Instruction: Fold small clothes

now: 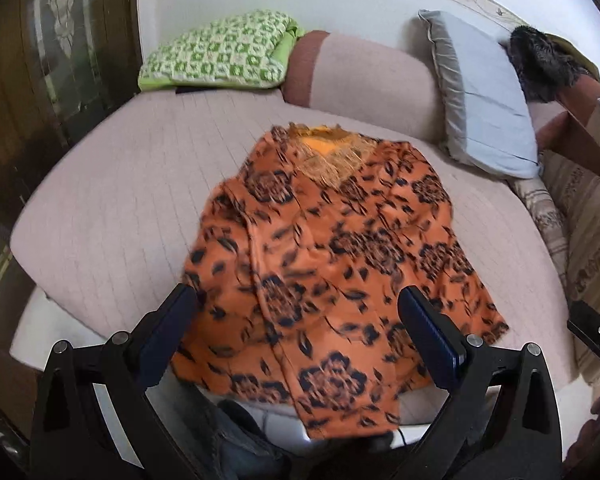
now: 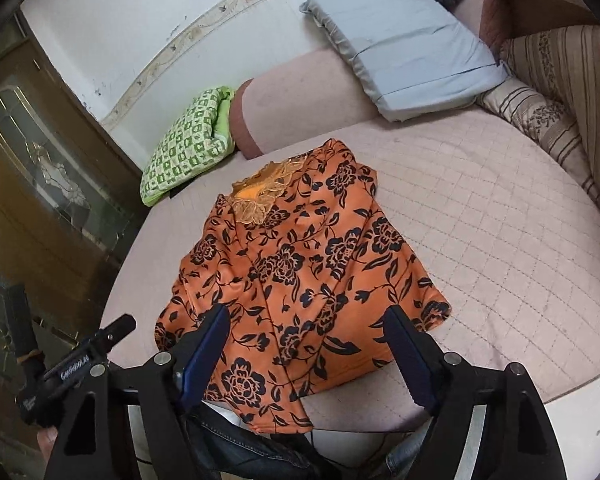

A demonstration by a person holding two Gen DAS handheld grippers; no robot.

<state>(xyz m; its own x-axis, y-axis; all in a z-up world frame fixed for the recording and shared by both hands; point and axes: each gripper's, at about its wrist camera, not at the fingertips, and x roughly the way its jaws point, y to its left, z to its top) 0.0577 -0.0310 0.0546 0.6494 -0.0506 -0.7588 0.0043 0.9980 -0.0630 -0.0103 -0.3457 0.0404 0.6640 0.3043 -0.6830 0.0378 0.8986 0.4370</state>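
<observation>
An orange garment printed with black flowers and trimmed with gold lace at the neck (image 1: 332, 248) is seen lying on the pale pink quilted bed cover (image 1: 112, 200), its sides already folded inward and its lower hem hanging slightly over the near edge of the bed. The left gripper (image 1: 300, 312) is held above the lower part of the garment with its jaws spread wide, and nothing is clamped between them. The right gripper (image 2: 306, 332) is likewise held over the hem with its blue-padded fingers (image 2: 206, 344) wide apart and no cloth pinched. A green-and-white patterned cushion (image 1: 220, 50) is placed at the far left by the wall, beside a pink bolster with a brown end (image 1: 356, 76), and a pale blue pillow (image 1: 484, 92) is propped to the right.
</observation>
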